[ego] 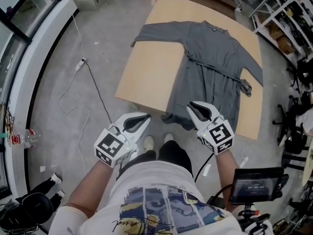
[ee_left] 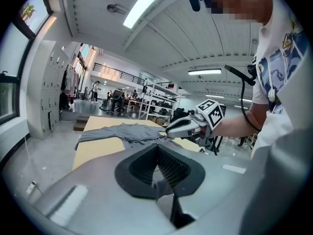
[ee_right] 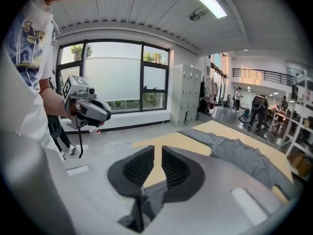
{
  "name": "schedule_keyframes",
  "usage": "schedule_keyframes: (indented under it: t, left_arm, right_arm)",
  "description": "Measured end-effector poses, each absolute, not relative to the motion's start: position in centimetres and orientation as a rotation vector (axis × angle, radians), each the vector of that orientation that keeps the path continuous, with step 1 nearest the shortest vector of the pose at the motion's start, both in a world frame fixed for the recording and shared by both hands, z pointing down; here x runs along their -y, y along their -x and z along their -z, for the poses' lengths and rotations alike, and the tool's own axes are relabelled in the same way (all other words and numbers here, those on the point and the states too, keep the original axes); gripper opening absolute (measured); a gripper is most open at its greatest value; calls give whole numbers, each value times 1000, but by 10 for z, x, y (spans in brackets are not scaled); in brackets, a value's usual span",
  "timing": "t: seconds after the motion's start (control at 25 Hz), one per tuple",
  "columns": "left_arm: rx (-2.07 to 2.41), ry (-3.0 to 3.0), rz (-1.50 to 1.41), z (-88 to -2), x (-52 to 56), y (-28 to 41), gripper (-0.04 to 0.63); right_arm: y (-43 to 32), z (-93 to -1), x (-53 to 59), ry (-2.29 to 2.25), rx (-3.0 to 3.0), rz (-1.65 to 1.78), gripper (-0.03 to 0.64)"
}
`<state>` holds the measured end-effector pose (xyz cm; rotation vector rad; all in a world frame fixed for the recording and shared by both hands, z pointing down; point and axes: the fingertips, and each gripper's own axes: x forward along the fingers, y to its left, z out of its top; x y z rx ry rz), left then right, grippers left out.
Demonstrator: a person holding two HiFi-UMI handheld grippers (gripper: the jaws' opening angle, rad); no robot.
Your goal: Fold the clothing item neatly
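A grey long-sleeved dress with a waist tie (ego: 210,62) lies spread flat on the light wooden table (ego: 151,67), collar at the far end and hem at the near edge. Both grippers hover at the near edge of the table. My left gripper (ego: 146,117) is over the floor left of the hem, its pads closed together with no cloth in them (ee_left: 157,148). My right gripper (ego: 191,106) hangs just above the hem; a narrow gap shows between its pads (ee_right: 157,153), with the table seen through it. The dress (ee_right: 244,155) lies to its right, untouched.
A white cable (ego: 93,87) trails over the concrete floor left of the table. Shelving (ego: 288,18) and a wheeled chair (ego: 293,131) stand to the right. A small monitor on a stand (ego: 257,184) is beside my right hip. A bottle (ego: 29,137) lies by the window wall.
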<state>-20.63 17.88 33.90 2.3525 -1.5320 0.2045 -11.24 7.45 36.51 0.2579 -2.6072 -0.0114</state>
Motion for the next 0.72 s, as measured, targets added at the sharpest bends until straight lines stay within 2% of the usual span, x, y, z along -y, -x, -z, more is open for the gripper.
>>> schedule_keyframes:
  t: [0.52, 0.72]
  left_arm:
    - [1758, -2145, -163, -347, -172, 292, 8]
    - [1802, -2081, -140, -340, -165, 311, 8]
  right_arm:
    - [307, -417, 17, 64, 2543, 167, 54]
    - [371, -442, 47, 124, 2498, 187, 92]
